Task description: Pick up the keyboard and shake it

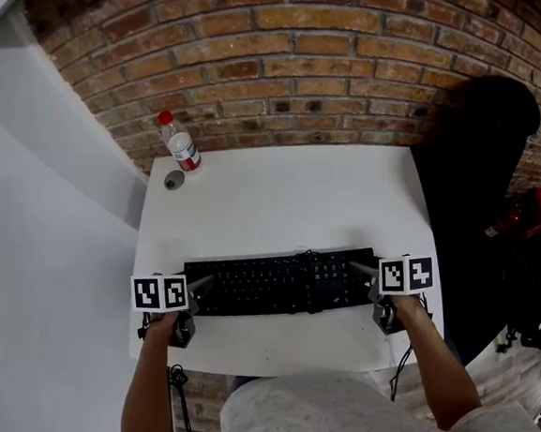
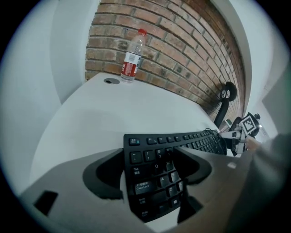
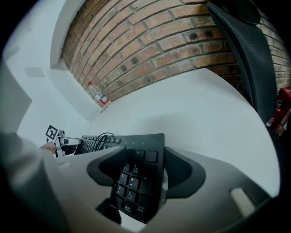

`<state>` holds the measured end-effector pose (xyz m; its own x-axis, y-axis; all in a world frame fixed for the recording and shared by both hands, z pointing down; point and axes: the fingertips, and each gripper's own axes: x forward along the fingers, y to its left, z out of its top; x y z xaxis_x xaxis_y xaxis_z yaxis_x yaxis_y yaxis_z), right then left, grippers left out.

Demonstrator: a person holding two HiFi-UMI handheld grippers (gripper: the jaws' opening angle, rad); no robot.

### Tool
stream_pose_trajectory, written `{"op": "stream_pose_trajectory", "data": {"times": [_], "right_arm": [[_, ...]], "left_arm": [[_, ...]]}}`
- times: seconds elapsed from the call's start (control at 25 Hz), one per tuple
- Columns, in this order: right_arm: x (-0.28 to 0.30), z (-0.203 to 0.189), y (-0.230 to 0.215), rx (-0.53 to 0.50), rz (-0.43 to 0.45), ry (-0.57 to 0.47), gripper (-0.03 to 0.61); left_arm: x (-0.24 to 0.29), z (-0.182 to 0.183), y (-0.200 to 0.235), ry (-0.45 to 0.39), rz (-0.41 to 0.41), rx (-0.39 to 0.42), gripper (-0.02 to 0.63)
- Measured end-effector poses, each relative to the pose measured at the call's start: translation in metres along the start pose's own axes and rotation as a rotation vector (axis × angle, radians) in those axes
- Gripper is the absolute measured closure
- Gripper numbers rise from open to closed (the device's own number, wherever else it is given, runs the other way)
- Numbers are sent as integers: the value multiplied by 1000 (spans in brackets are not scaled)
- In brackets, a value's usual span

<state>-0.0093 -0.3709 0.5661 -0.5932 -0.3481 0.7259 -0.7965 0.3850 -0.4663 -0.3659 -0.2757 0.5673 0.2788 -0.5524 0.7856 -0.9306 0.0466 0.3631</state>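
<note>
Lying flat along the near edge of the white table, the black keyboard had not yet left the surface. Its length ran parallel to that edge, and its cable was bunched at the middle of its back.

From where I stood, the grasp looked like the step in hand. The left gripper sat at the keyboard's left end with its jaws spread, one on each long side. The Tab and Caps Lock keys showed between them. A sliver of white table showed between the far-side jaw and the keyboard's edge, so I judged it not clamped. The right gripper mirrored it at the number-pad end. Its jaws were likewise apart around that end, with a thin pale gap on the far side.

To do this well, both pairs would need to close squarely on the front and back edges of the case rather than on the key tops. An equal bite at each end would bring the board up level and keep it from twisting or slipping when shaken. The near-side jaw of each gripper seemed to hang over the keys, so seating them lower would probably help. The cable might drag.

Further out, a clear plastic bottle with a red cap stood at the table's far left corner. A small round grey object lay just beside it, well apart from the keyboard. A brick wall rose behind the far edge, and a black office chair stood past the right edge.
</note>
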Motion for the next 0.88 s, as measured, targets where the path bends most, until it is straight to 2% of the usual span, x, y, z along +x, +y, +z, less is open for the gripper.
{"op": "stream_pose_trajectory", "data": {"times": [0.24, 0.48, 0.88], "right_arm": [[-1, 4, 1, -30, 3, 1, 307], [-5, 13, 5, -81, 20, -30, 307], [-21, 32, 9, -181, 36, -88, 308]], "left_arm": [[-7, -2, -2, -42, 30, -6, 281], [-20, 2, -8, -123, 60, 22, 281], [-37, 14, -24, -212, 93, 52, 281]]}}
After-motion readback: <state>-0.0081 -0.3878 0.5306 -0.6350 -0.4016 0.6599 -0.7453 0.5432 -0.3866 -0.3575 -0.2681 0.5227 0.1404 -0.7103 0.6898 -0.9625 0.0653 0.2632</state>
